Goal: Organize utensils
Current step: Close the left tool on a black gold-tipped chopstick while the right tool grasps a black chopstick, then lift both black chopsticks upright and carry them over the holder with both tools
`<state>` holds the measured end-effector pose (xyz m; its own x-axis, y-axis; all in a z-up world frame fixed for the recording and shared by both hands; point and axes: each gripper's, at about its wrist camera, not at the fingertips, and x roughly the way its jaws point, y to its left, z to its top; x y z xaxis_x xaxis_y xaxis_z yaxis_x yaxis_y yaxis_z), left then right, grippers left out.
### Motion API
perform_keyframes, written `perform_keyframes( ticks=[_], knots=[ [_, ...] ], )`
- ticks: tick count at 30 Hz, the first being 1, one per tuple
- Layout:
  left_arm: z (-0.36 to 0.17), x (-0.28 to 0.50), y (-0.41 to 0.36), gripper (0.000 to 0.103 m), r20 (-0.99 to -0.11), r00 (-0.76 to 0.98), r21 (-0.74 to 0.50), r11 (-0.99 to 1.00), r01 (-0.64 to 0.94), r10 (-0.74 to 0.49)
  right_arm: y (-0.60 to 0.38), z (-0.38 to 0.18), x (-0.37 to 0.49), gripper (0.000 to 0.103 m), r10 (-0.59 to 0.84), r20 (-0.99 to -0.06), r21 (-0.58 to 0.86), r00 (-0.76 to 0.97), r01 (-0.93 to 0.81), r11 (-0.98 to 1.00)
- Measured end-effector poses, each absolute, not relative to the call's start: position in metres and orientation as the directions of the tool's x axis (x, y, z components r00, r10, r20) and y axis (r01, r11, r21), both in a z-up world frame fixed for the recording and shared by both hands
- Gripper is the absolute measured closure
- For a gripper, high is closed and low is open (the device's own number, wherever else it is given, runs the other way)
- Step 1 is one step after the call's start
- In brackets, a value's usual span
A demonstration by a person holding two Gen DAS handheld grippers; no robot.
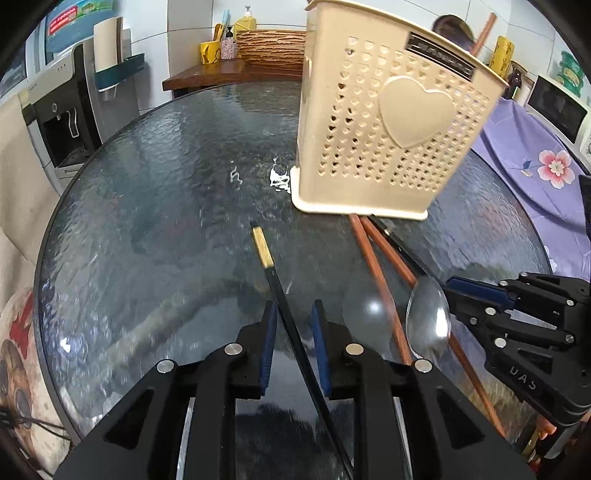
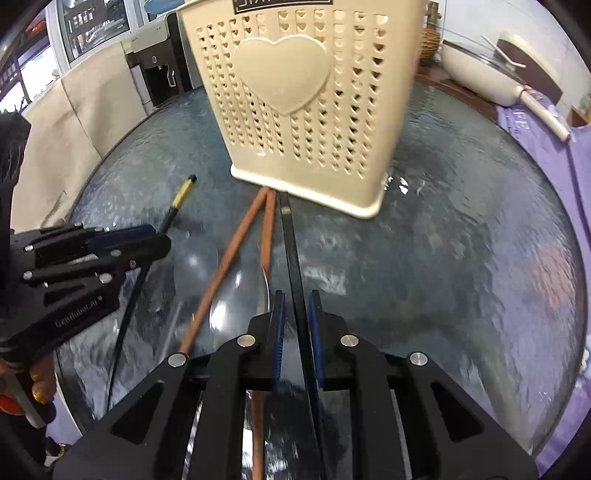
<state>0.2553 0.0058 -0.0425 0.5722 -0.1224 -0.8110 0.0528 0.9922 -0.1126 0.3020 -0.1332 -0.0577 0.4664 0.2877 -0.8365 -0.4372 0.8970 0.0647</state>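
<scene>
Standing ahead of both tools on the round glass table [image 1: 155, 192]: one beige plastic utensil caddy [image 1: 388, 122], upright, its perforated wall pierced with small hearts and bearing one large raised heart and a dark label near the rim. Contents: one reddish-brown stick [image 1: 484, 33] rising above the far rim in the left wrist view; the rest of the interior cannot be seen from either camera.

Left gripper [image 1: 293, 345]: low over the table, pointing towards the caddy, blue pads spread with gaps on both sides of a black chopstick with a gold band [image 1: 275, 277]. That chopstick runs forward between the fingers, its banded end well short of the caddy base; whether either pad touches it cannot be told.

Right gripper [image 2: 297, 339]: to the right of the left tool, also aimed at the caddy, its pads narrowed close around a second black chopstick [image 2: 291, 251] whose far end reaches the caddy's foot. Actual contact with the pads cannot be told.

Lying just left of the right tool: two brown wooden chopsticks [image 2: 236, 251], far ends together at the caddy base, and a metal spoon [image 1: 428, 317], bowl up, beside them.
</scene>
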Motion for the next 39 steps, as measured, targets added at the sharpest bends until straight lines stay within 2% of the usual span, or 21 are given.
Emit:
perform_keyframes(
  ticks=[8,12,16,26,32,39],
  knots=[
    [-0.043,0.273,0.011,0.084,-0.815,0.564,-0.129,0.991,0.046,-0.132,-0.109,-0.056,0.324,0.089,0.306,-0.836,0.046,0.455,-0.498,0.866],
    [-0.043,0.28,0.012,0.093,-0.815,0.566,-0.12,0.992,0.045,-0.125,-0.1,-0.054,0.324,0.09,0.284,-0.846,0.002,0.452,-0.529,0.849],
    [-0.044,0.285,0.017,0.094,-0.815,0.561,-0.154,0.987,0.035,-0.147,-0.096,-0.056,0.324,0.095,0.282,-0.847,-0.002,0.452,-0.532,0.846],
    [-0.045,0.277,0.01,0.096,-0.811,0.566,-0.154,0.987,0.036,-0.147,-0.103,-0.059,0.313,0.095,0.297,-0.831,0.005,0.471,-0.527,0.85],
    [-0.033,0.267,0.013,0.096,-0.779,0.603,-0.182,0.982,0.043,-0.171,-0.119,-0.044,0.304,0.095,0.341,-0.784,0.035,0.518,-0.513,0.858],
    [0.005,0.245,0.013,0.096,-0.7,0.678,-0.22,0.971,0.092,-0.223,-0.15,-0.006,0.285,0.095,0.432,-0.678,0.112,0.595,-0.496,0.861]
  ],
)
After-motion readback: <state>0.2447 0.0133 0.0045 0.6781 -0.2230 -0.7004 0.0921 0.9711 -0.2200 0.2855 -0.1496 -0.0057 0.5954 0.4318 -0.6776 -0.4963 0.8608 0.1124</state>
